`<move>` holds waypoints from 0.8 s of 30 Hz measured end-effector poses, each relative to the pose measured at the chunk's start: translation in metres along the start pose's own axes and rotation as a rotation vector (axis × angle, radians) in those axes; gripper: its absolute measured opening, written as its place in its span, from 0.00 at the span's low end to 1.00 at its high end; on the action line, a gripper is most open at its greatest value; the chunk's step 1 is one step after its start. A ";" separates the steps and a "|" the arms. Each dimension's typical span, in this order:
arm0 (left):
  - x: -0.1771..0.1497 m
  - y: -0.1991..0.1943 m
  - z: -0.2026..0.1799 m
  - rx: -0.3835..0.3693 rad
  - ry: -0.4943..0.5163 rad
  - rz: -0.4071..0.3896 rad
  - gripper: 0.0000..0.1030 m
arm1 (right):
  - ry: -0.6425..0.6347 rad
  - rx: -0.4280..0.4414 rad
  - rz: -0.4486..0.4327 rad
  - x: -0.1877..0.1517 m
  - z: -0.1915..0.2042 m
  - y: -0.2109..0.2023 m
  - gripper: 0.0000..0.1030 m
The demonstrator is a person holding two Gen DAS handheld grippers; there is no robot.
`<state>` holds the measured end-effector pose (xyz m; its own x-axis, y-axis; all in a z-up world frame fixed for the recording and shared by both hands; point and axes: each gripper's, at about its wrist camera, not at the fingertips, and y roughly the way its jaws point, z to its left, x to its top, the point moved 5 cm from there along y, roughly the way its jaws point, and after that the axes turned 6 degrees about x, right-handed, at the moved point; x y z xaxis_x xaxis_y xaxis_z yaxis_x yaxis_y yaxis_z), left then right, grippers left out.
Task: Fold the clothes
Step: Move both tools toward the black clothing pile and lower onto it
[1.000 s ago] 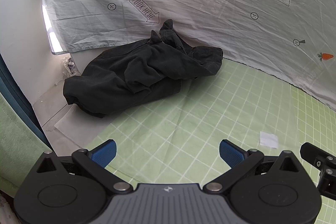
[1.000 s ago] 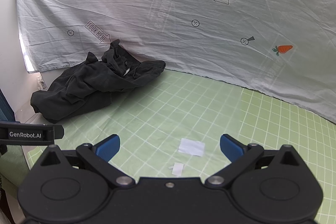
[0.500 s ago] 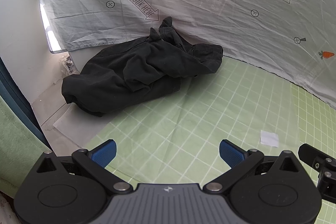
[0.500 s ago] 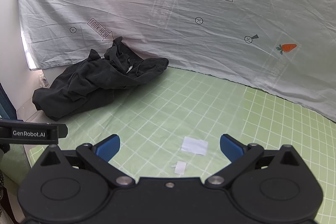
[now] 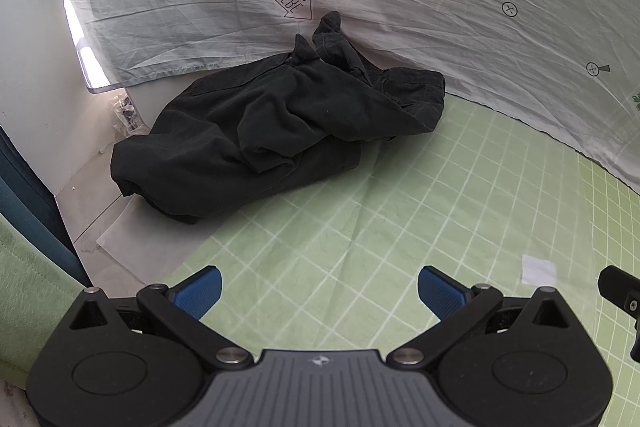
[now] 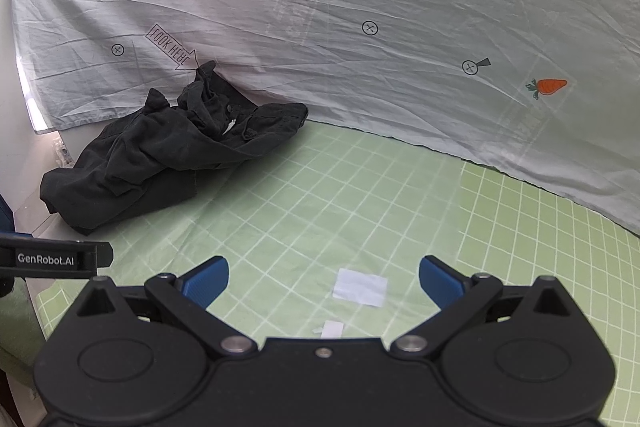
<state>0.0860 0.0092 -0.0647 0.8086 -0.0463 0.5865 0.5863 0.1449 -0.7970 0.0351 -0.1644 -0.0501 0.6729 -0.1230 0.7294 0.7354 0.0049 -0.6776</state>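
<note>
A crumpled black garment (image 5: pixel 276 131) lies in a heap at the far left corner of the green grid mat (image 5: pixel 400 211), against the hanging grey sheet. It also shows in the right wrist view (image 6: pixel 168 151). My left gripper (image 5: pixel 319 291) is open and empty, hovering over the mat's near edge, well short of the garment. My right gripper (image 6: pixel 323 279) is open and empty over the mat (image 6: pixel 360 211), to the right of the garment and apart from it.
A grey sheet (image 6: pixel 360 27) printed with carrots and arrows hangs behind the mat. White paper patches (image 6: pixel 362 286) lie on the mat near my right gripper. The mat's left edge drops to a white floor (image 5: pixel 100 195). A blue curtain (image 5: pixel 24 195) stands at far left.
Both grippers have drifted slightly forward and toward the garment, which now looks a little larger. Both stay open. The garment has not moved.
</note>
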 end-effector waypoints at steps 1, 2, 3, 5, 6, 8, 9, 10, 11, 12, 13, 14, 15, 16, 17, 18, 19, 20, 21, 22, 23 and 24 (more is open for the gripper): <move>0.004 0.006 0.003 0.004 -0.005 0.010 1.00 | 0.001 -0.002 0.005 0.004 -0.001 0.005 1.00; 0.008 0.013 0.006 0.010 -0.010 0.021 1.00 | 0.001 -0.004 0.010 0.007 -0.001 0.010 1.00; 0.012 0.022 0.008 0.016 -0.014 0.031 1.00 | 0.000 -0.007 0.017 0.012 -0.003 0.017 1.00; 0.020 0.039 0.015 0.032 -0.020 0.047 1.00 | 0.000 -0.009 0.031 0.021 -0.005 0.031 1.00; 0.025 0.048 0.018 0.048 -0.020 0.050 1.00 | 0.001 -0.006 0.039 0.025 -0.006 0.040 1.00; 0.035 0.067 0.028 0.082 -0.026 0.055 1.00 | 0.007 0.000 0.057 0.035 -0.008 0.058 1.00; 0.040 0.077 0.033 0.100 -0.036 0.060 1.00 | 0.010 0.003 0.067 0.040 -0.009 0.067 1.00; 0.044 0.087 0.040 0.119 -0.051 0.067 1.00 | 0.013 0.004 0.077 0.045 -0.010 0.078 1.00; 0.049 0.097 0.046 0.136 -0.065 0.073 1.00 | 0.016 0.008 0.087 0.052 -0.012 0.090 1.00; 0.055 0.108 0.053 0.151 -0.079 0.078 1.00 | 0.021 0.013 0.096 0.057 -0.013 0.102 1.00; 0.061 0.118 0.060 0.167 -0.090 0.083 1.00 | 0.027 0.018 0.105 0.063 -0.013 0.114 1.00; 0.068 0.127 0.068 0.183 -0.098 0.089 0.99 | 0.034 0.023 0.115 0.069 -0.014 0.126 1.00; 0.076 0.134 0.076 0.196 -0.108 0.090 0.99 | 0.040 0.029 0.124 0.074 -0.014 0.139 1.00; 0.084 0.140 0.084 0.207 -0.119 0.088 0.99 | 0.047 0.036 0.133 0.079 -0.014 0.151 1.00; 0.092 0.145 0.091 0.209 -0.136 0.084 0.99 | 0.052 0.046 0.142 0.084 -0.014 0.164 1.00; 0.100 0.149 0.098 0.204 -0.157 0.078 0.99 | 0.059 0.058 0.153 0.089 -0.013 0.179 1.00; 0.108 0.153 0.104 0.193 -0.183 0.077 0.99 | 0.067 0.070 0.165 0.093 -0.012 0.193 1.00; 0.117 0.158 0.109 0.177 -0.212 0.080 0.99 | 0.074 0.082 0.177 0.097 -0.010 0.208 1.00; 0.125 0.163 0.112 0.156 -0.240 0.082 0.99 | 0.082 0.094 0.189 0.101 -0.009 0.223 1.00; 0.134 0.169 0.115 0.128 -0.267 0.081 0.99 | 0.100 0.106 0.202 0.104 -0.009 0.238 1.00; 0.143 0.176 0.116 0.096 -0.293 0.077 0.99 | 0.119 0.117 0.215 0.106 -0.008 0.252 1.00; 0.150 0.185 0.116 0.067 -0.327 0.082 0.99 | 0.141 0.126 0.225 0.108 -0.008 0.265 1.00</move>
<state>0.3102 0.1437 -0.1072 0.7883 0.2856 0.5450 0.5069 0.2005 -0.8384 0.3020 -0.1846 -0.1512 0.8089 -0.2419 0.5359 0.5791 0.1701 -0.7973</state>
